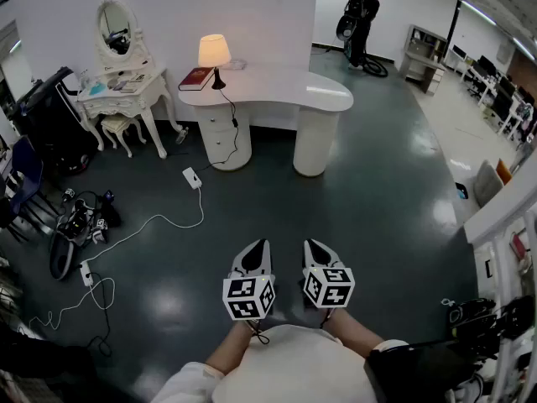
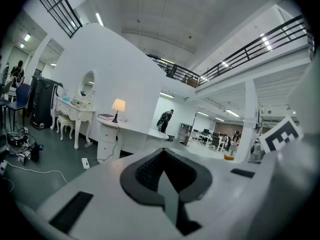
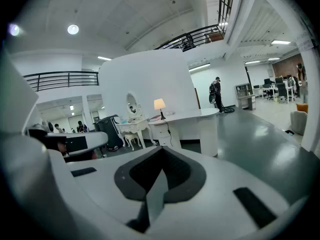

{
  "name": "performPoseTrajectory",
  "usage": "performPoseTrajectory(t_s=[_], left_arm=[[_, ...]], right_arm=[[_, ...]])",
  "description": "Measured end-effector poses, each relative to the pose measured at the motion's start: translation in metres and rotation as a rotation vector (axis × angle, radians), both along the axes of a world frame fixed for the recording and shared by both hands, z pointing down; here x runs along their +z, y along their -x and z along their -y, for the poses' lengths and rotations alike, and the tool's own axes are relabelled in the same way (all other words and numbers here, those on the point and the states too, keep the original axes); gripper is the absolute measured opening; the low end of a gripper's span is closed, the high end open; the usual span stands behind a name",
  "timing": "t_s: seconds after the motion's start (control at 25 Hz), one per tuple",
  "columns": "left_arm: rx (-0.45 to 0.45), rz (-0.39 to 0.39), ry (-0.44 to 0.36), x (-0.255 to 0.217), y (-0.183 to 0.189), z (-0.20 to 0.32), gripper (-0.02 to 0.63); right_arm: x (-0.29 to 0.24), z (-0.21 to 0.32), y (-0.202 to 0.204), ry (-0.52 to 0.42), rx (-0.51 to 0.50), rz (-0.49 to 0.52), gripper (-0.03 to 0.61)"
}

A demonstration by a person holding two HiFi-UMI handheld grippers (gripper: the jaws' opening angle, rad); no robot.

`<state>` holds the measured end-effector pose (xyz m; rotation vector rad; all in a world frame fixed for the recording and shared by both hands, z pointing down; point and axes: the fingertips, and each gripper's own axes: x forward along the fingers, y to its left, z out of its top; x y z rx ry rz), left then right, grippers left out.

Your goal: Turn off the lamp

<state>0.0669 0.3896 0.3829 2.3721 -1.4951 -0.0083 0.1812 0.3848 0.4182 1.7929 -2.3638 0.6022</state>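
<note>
The lamp (image 1: pixel 214 53) glows yellow, so it is on and the job is not done yet. It stands at the left end of a white curvy desk (image 1: pixel 289 89), close to the wall, with a red book (image 1: pixel 195 78) just beside it. A black cord (image 1: pixel 232 120) runs from the lamp down the front of the desk to a white plug box (image 1: pixel 192 178) on the floor.

The person stands well away from the desk, across the dark floor. The left gripper (image 1: pixel 257 253) and the right gripper (image 1: pixel 317 253) point at the desk from low down. Both have their jaws pressed together, and nothing is between them. It looks like the person has to walk over first, then find the lamp's switch, which is too small to see from here.

The desk has drawers (image 1: pixel 220 126) under the lamp, and they are closed, so nobody can see what is inside. A small white dressing table (image 1: pixel 126 91) to the left has little things on top.
</note>
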Motion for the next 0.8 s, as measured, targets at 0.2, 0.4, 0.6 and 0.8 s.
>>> performPoseTrajectory(t_s=[0.2, 0.4, 0.6, 0.8], left_arm=[[-0.007, -0.003, 0.005, 0.001, 0.008, 0.005, 0.008], [-0.009, -0.016, 0.011, 0.006, 0.018, 0.009, 0.008], [-0.012, -0.017, 0.005, 0.005, 0.036, 0.016, 0.008], [-0.004, -0.021, 0.000, 0.003, 0.058, 0.027, 0.008]], right_arm=[[0.003, 0.005, 0.005, 0.005, 0.006, -0.011, -0.002], [0.005, 0.009, 0.013, 0.005, 0.004, -0.008, -0.002], [0.003, 0.017, 0.028, 0.006, 0.013, 0.013, -0.002], [0.004, 0.026, 0.046, 0.015, 0.031, 0.008, -0.002]])
